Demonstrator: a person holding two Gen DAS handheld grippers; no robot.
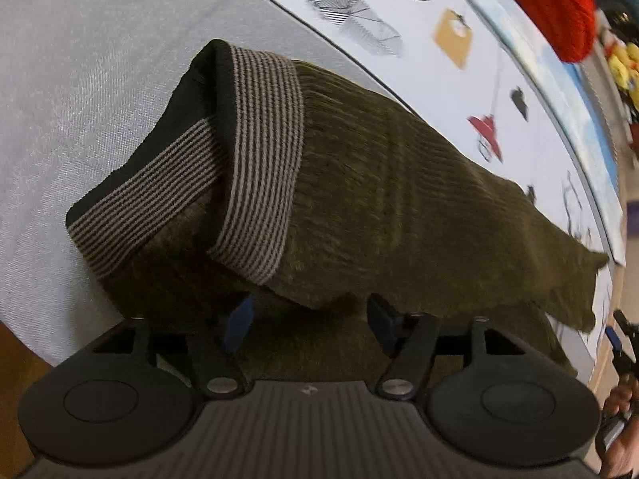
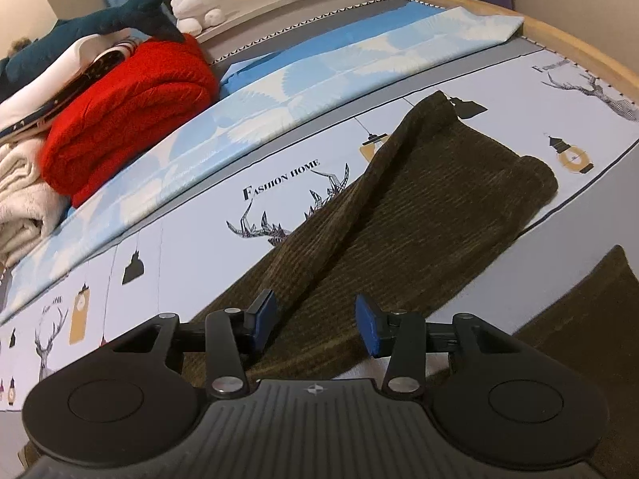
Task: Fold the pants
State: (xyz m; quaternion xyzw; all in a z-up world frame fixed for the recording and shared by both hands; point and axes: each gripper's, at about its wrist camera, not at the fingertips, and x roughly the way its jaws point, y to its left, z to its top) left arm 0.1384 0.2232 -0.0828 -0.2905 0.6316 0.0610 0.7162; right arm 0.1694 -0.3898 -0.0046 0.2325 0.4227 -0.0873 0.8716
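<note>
The pants (image 1: pixel 399 183) are dark olive corduroy with fine ribs. In the left wrist view they fill the middle of the frame, and their striped grey-and-black elastic waistband (image 1: pixel 259 159) is turned over toward the left, showing a black lining. They lie on a bed sheet (image 1: pixel 100 80) that is plain grey at the left and printed with deer and lanterns toward the upper right. In the right wrist view the legs (image 2: pixel 419 207) stretch from the lower centre up to the right, with a raised fold running along their left side and the cuff ends curled at the upper right. A second olive patch sits at the lower right edge.

The left gripper (image 1: pixel 309 319) has its blue-padded fingers (image 1: pixel 239 319) spread wide, with the edge of the cloth just ahead of them; nothing is held. The right gripper (image 2: pixel 315 321) is likewise spread wide, its pads (image 2: pixel 369 329) over the cloth without pinching it.

No containers show. At the upper left of the right view lie a folded red knit (image 2: pixel 127 111), a cream blanket (image 2: pixel 20 199) and a plush shark (image 2: pixel 100 20).
</note>
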